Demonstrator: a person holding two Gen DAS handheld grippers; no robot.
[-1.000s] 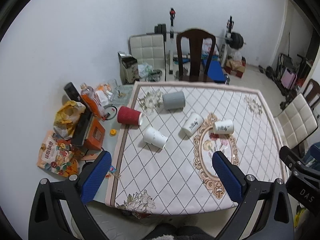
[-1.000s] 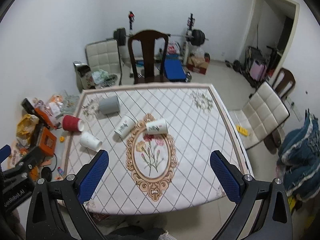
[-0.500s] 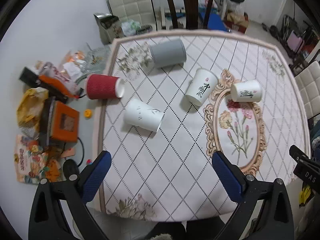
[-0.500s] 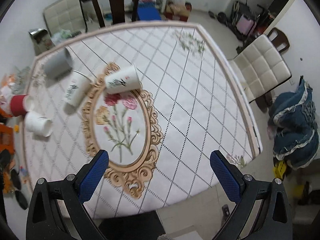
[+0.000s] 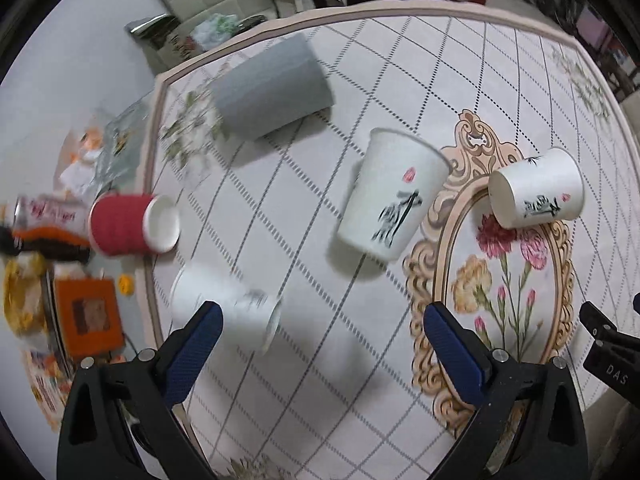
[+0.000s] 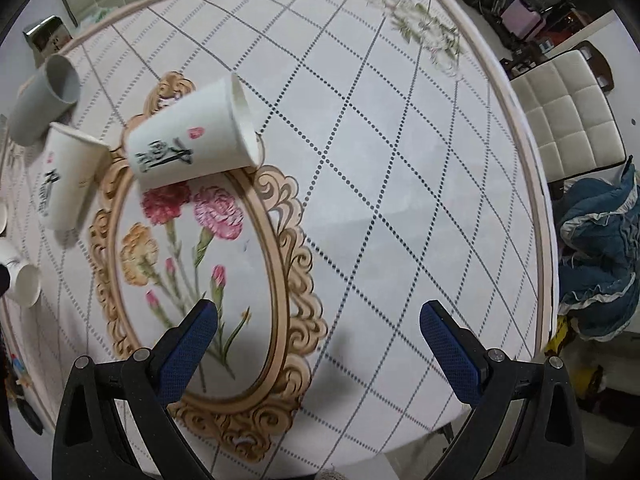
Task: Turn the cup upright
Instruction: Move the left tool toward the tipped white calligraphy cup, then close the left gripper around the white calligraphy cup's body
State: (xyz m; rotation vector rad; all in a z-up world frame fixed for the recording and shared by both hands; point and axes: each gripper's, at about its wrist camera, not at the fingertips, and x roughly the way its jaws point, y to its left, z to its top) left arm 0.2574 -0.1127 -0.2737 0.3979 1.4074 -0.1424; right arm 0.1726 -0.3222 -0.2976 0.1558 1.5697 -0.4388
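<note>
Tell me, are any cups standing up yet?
None yet. All five lie on their sides: grey cup, red cup and three white cups. The left gripper and right gripper are open, holding nothing. Every flip is left.

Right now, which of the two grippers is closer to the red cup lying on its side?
Left. The left gripper hangs open over the table's left part, with the red cup just ahead to its left. The right gripper hovers open over the flower oval; the red cup lies outside its view.
</note>
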